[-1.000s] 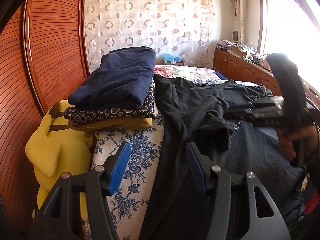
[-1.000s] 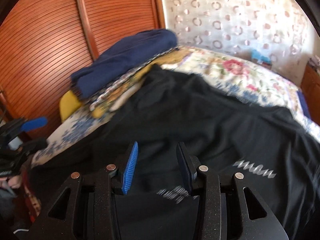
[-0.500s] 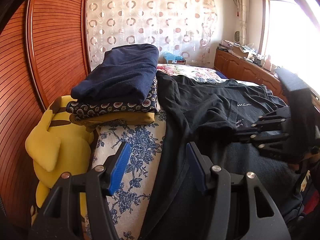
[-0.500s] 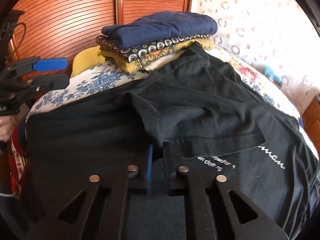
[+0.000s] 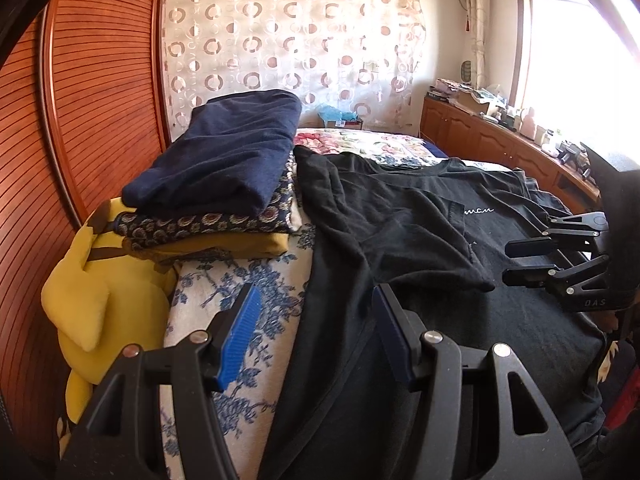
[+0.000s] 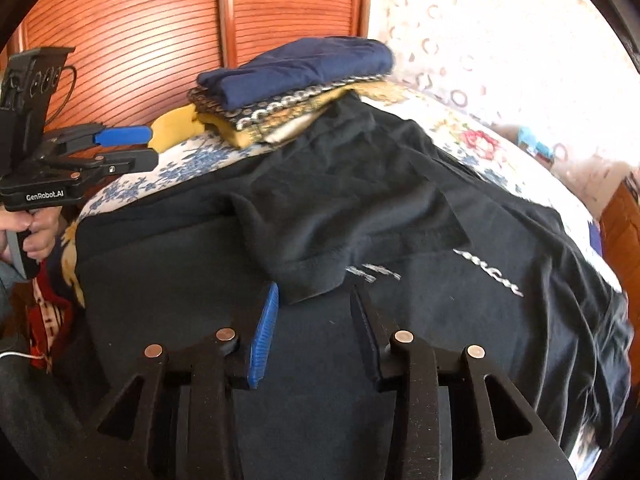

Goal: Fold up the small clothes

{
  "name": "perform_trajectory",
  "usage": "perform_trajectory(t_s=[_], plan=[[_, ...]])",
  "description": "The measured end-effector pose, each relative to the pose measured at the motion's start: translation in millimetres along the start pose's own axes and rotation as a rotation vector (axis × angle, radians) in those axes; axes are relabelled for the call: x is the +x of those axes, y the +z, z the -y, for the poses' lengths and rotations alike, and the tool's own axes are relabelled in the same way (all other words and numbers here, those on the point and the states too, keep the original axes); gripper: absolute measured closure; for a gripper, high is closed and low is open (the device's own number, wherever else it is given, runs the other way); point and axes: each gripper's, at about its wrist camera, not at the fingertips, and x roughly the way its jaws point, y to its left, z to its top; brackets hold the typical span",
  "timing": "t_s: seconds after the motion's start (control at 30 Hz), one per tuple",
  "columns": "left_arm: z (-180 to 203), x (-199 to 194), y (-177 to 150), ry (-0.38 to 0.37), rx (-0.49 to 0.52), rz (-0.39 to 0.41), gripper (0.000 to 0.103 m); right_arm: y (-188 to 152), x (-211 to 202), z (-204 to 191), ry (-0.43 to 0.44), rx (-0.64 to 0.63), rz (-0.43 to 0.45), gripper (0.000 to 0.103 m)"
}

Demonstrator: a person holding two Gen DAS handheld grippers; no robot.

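A black T-shirt [image 5: 400, 216] with white lettering lies spread on the bed, its left sleeve folded in over the chest [image 6: 320, 240]. My left gripper [image 5: 316, 320] is open and empty above the shirt's left edge. My right gripper [image 6: 314, 312] is open and empty just short of the folded sleeve's tip. It also shows in the left wrist view [image 5: 516, 262], and the left gripper shows in the right wrist view [image 6: 148, 148].
A stack of folded clothes, navy on top [image 5: 224, 156], sits at the bed's left side over a yellow plush toy [image 5: 96, 292]. A wooden slatted wardrobe [image 5: 80, 120] stands to the left. A wooden cabinet [image 5: 500, 144] runs under the window.
My right gripper carried the sleeve in over the chest, shut on it half a second ago, and has now let go and drawn back open. The left gripper stayed still.
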Motion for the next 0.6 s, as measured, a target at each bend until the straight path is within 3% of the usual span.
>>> perform_trajectory(t_s=[0.6], plan=[[50, 74, 39, -0.068, 0.094, -0.106, 0.046, -46, -23, 73, -0.157, 0.206, 0.011, 0.065]])
